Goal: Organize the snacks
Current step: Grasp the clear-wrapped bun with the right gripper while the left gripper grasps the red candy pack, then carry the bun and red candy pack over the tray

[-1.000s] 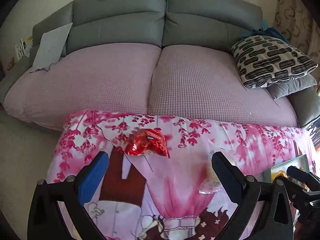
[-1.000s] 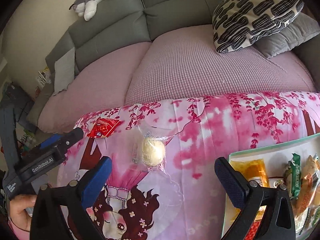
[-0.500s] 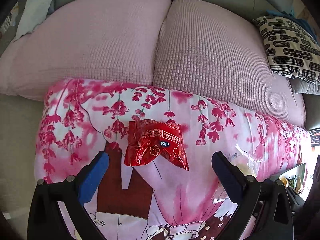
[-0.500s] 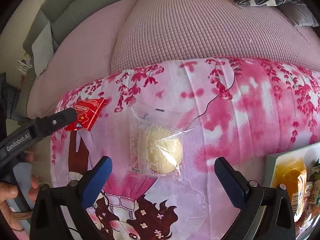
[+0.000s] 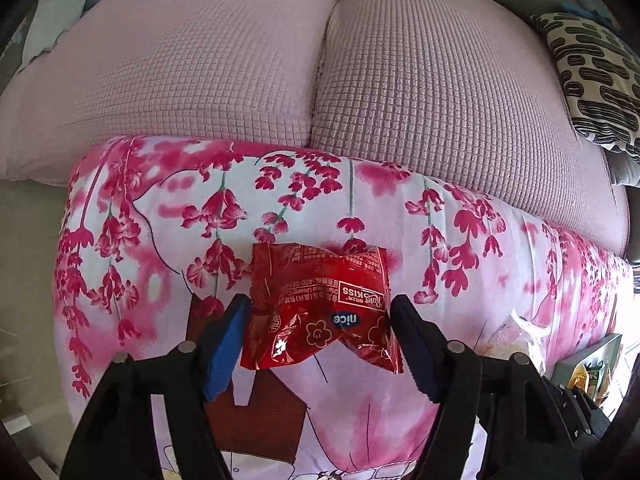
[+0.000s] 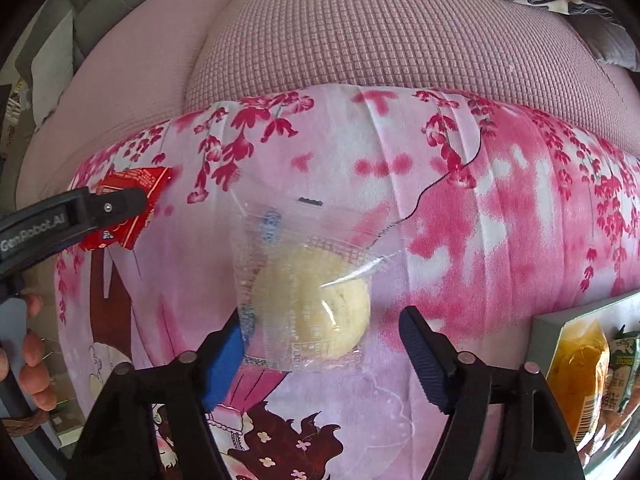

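Closing from above, the left gripper [image 5: 318, 340] brackets the red snack packet [image 5: 320, 308] and the right gripper [image 6: 322, 344] brackets the clear-wrapped bun [image 6: 310, 300], neither pinched yet, seemingly for simultaneous pickup toward the tray [image 6: 548, 322].

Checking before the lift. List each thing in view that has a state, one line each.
left gripper: closing, fingers either side of the red snack packet, no firm pinch visible yet.
right gripper: closing, fingers either side of the clear-wrapped bun, not pressing yet.
red snack packet: sealed, crinkled, lying on the pink blanket.
clear-wrapped bun: sealed, lying on the blanket.
snack box: open-topped, snacks inside.
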`<state>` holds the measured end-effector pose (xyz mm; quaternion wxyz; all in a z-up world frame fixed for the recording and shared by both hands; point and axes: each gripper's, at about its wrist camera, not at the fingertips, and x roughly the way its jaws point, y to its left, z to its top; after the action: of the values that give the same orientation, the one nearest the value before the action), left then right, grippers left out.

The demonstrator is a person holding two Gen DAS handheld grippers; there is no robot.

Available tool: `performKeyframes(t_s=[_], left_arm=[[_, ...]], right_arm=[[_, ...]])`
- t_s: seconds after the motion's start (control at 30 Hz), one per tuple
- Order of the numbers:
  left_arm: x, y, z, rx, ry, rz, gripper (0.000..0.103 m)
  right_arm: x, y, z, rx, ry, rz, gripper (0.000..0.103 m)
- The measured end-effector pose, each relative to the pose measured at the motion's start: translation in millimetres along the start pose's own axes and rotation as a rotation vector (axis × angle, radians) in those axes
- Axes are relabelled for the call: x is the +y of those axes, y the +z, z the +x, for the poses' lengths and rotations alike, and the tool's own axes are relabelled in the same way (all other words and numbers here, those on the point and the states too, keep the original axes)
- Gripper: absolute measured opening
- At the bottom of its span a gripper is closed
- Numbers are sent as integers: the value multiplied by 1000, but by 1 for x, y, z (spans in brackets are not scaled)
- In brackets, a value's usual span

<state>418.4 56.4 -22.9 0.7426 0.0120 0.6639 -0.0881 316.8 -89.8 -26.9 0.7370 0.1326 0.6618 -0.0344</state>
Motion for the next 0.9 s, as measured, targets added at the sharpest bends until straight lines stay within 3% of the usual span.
performKeyframes(t_s=[0.1,0.2,0.5,0.63,0.9], left_arm=[[-1,3,5,0,-5,1,72],[-4,1,6,-3,-7,7,70],[-10,-23,-11,-3,-48,-10,66],[-18,-40,-24,-10,-105,-12,66],[-49,-83,-60,-25,-167,85,66]], right_arm=[[3,2,-5,-4,3,-22,59],[5,3,-3,-3,-3,-31,57],[-8,-7,-22,1,-17,-43,56],[-16,-15,-35,1,-26,-65,56],[-33,-48,-66,-1,-49,-136,56]])
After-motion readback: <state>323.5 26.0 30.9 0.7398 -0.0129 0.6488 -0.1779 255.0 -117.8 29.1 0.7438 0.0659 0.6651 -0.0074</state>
